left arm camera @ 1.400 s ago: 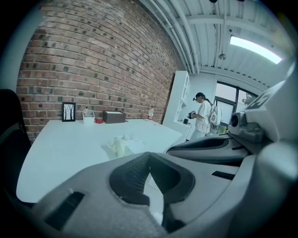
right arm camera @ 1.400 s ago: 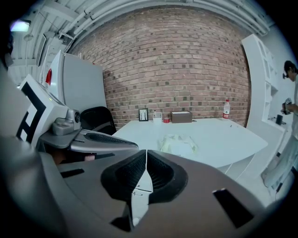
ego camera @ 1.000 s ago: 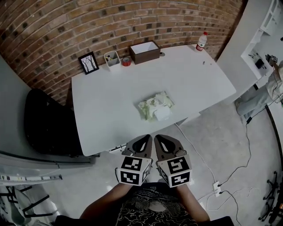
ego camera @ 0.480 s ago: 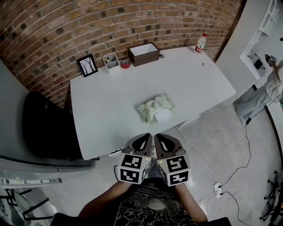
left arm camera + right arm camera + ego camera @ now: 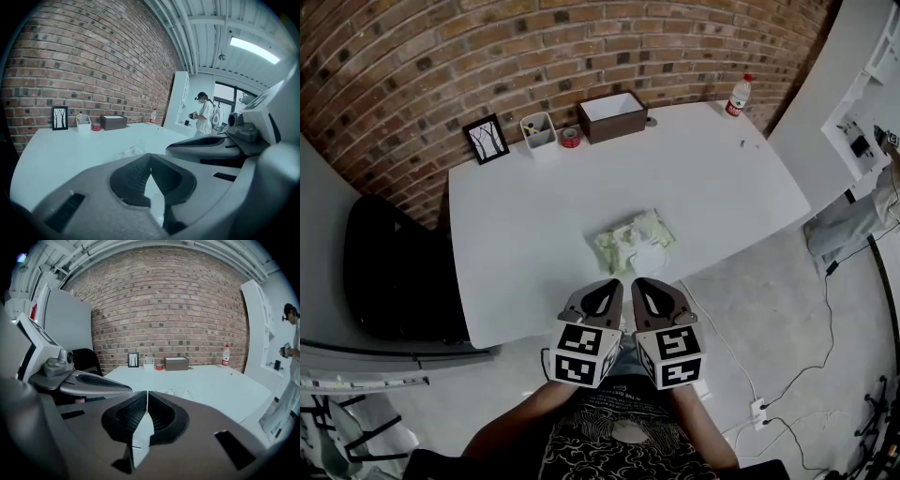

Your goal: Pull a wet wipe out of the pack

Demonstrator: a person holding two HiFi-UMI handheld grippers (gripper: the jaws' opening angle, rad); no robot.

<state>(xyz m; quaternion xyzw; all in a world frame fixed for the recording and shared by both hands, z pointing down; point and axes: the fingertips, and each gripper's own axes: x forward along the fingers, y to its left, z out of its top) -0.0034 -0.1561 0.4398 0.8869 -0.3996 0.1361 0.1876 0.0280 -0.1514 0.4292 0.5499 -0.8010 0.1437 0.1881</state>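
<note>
The wet wipe pack [image 5: 635, 244] is pale green and crumpled, with a white flap, and lies near the front edge of the white table [image 5: 516, 225]. My left gripper [image 5: 606, 287] and right gripper [image 5: 646, 287] are held side by side just short of that edge, below the pack and apart from it. Both are shut with nothing between the jaws. In the left gripper view the pack [image 5: 132, 151] shows just beyond the closed tips of the left gripper [image 5: 150, 155]. In the right gripper view the pack [image 5: 180, 392] lies past the tips of the right gripper [image 5: 146, 393].
At the table's far edge stand a picture frame [image 5: 487, 137], a white cup [image 5: 538, 128], a red tape roll [image 5: 570, 137], a brown box [image 5: 612, 116] and a bottle [image 5: 737, 96]. A black chair [image 5: 389, 272] is at left. A person [image 5: 872, 202] stands at right. Cables [image 5: 787, 375] lie on the floor.
Both grippers have come a little closer to the table's front edge and the pack. They stay shut and side by side.
</note>
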